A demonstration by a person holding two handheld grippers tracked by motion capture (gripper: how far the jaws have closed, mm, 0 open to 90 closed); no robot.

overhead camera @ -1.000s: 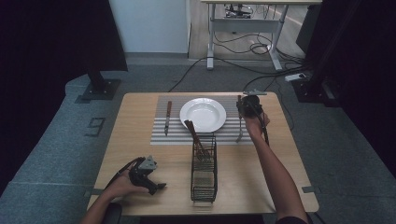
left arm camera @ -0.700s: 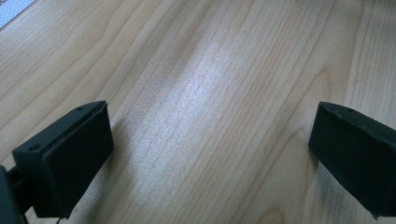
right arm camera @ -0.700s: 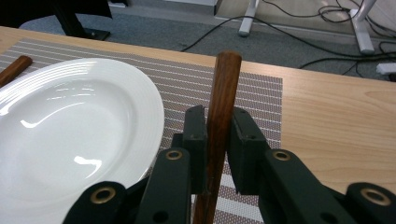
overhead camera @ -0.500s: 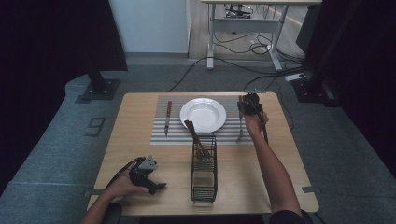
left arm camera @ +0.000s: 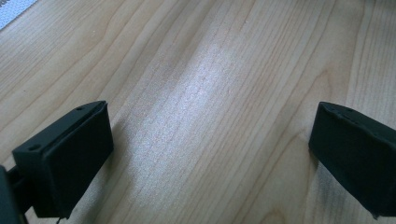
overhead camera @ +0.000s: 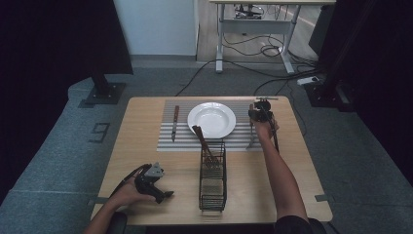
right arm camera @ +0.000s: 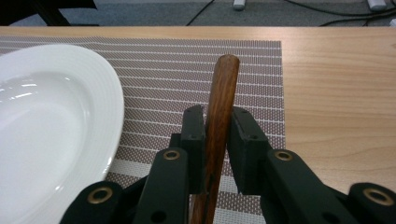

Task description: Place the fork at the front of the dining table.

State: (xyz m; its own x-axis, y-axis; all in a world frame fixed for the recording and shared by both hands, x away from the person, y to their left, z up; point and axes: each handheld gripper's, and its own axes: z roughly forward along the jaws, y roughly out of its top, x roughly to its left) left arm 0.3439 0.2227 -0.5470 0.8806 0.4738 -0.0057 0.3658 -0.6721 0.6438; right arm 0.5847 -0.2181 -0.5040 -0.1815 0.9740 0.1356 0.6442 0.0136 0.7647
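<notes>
From above, your right gripper (overhead camera: 259, 113) holds a wooden-handled utensil (overhead camera: 251, 131) over the striped placemat (overhead camera: 182, 141), right of the white plate (overhead camera: 211, 119) on the wooden table (overhead camera: 141, 146); grey carpet surrounds it.

Your left gripper (left arm camera: 210, 149) has its jaws spread over bare wood.

Your right gripper's jaws pinch the brown handle (right arm camera: 219, 116).

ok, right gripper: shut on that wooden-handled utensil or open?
Shut on it. In the right gripper view the right gripper has both pads pressed against the wooden handle, above the striped placemat beside the white plate.
</notes>
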